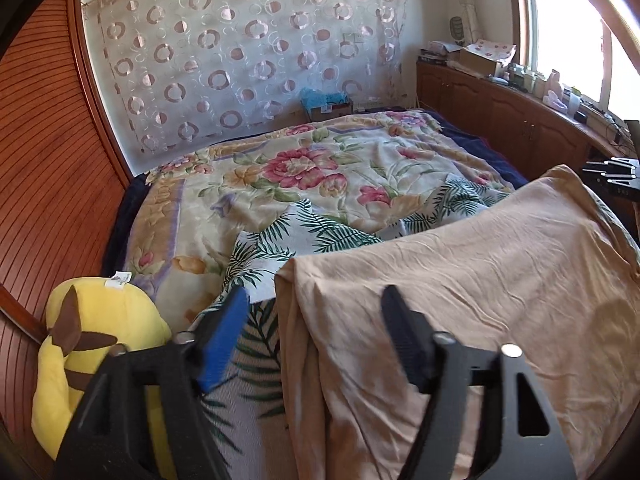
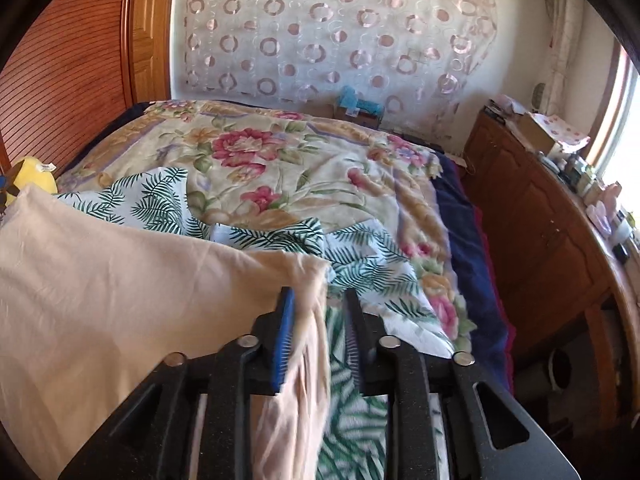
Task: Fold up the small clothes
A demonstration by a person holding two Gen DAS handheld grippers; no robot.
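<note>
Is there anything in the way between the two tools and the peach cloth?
Nothing visible. The peach cloth already lies between the open fingers of the left tool, and its other corner sits inside the right tool, touching one blue pad. Only the leaf-print fabric lies underneath.

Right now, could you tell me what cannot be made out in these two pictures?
- Left wrist view: the peach garment's near edge is hidden by the left gripper.
- Right wrist view: the garment's corner runs under the right gripper; any contact is blurred.
- Both views: the windowsill clutter is too small to identify.
</note>
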